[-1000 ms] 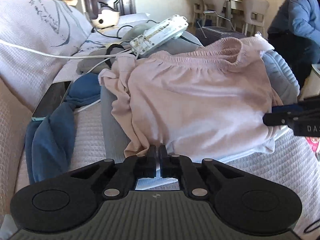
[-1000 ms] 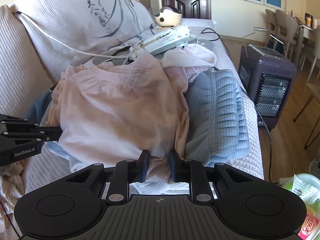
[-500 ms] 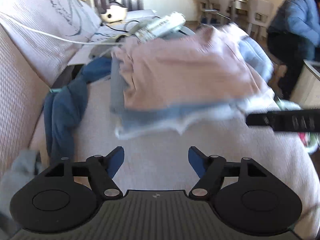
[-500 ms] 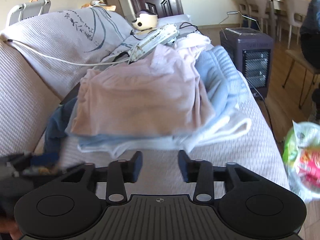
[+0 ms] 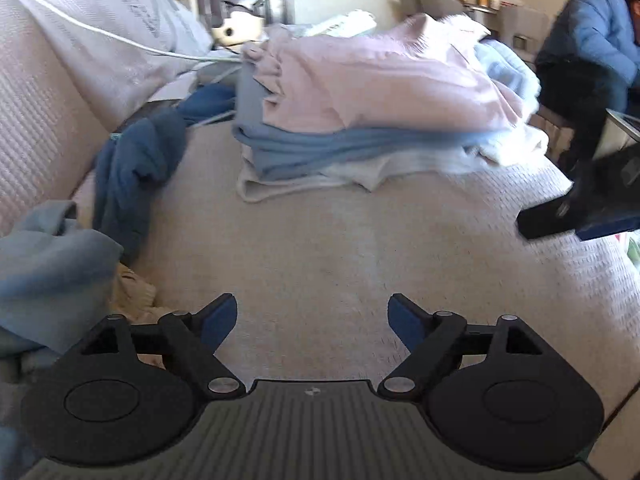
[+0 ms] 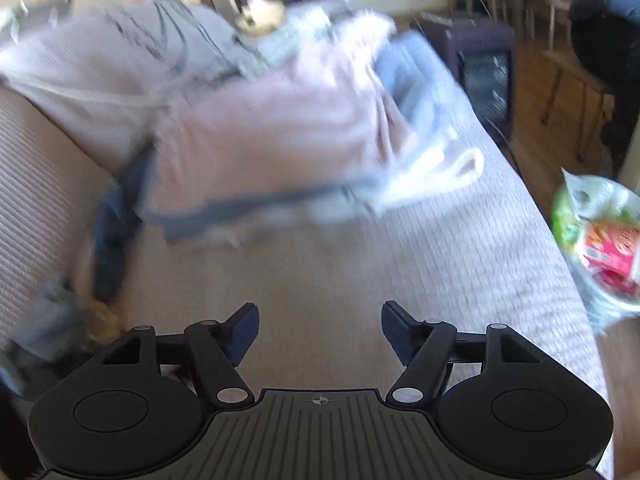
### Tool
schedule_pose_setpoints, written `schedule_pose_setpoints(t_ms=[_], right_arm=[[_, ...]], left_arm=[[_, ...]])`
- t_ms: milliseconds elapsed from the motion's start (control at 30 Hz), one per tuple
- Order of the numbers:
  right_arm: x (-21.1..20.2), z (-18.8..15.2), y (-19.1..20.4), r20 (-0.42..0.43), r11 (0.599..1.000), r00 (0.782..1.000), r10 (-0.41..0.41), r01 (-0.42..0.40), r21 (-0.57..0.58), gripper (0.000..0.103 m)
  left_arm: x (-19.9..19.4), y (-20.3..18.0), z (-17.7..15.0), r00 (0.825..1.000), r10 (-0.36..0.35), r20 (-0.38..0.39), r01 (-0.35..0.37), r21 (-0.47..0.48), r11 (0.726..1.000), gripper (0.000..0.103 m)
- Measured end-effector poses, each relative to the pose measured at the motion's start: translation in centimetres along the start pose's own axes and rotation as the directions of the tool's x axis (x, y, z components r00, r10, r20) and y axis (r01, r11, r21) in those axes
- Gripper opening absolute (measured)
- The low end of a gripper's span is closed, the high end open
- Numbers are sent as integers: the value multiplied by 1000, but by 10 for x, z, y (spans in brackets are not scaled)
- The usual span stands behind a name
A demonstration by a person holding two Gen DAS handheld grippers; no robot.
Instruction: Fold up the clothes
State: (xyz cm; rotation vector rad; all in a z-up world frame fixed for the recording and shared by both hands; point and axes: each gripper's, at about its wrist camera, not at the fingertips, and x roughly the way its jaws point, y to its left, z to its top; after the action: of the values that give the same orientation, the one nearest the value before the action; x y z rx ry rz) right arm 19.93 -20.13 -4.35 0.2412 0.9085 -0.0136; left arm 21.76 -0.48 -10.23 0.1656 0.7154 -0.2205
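Both tongs — left tongs (image 5: 312,316) and right tongs (image 6: 318,326) — are opening over bare sofa (image 5: 340,248), nothing between them. The pink garment (image 5: 372,88) tops the stack behind — soft, light, best pinched at corners.

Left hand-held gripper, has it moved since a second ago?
Yes. The left hand-held gripper has backed away from the folded pile toward the camera side, its jaws opening and empty.
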Motion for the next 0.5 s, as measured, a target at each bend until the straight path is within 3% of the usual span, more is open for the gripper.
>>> schedule_pose_setpoints(t_ms=[67, 133, 233, 333, 500], right_arm=[[16, -5, 6, -41, 997, 997, -62, 60, -44, 74], [31, -8, 14, -76, 990, 990, -116, 110, -86, 76], [41, -13, 33, -46, 966, 983, -179, 167, -198, 83], [43, -19, 46, -21, 941, 982, -187, 173, -291, 87], [46, -15, 41, -33, 945, 980, -198, 182, -272, 91]], left_arm=[[5, 2, -6, 1000, -20, -2, 20, 12, 1000, 88], [9, 10, -14, 999, -37, 16, 37, -37, 999, 94], [18, 22, -16, 998, -67, -9, 66, -132, 989, 102], [22, 21, -15, 997, -74, -16, 71, -123, 990, 103], [23, 18, -17, 998, -65, 3, 65, -124, 990, 103]])
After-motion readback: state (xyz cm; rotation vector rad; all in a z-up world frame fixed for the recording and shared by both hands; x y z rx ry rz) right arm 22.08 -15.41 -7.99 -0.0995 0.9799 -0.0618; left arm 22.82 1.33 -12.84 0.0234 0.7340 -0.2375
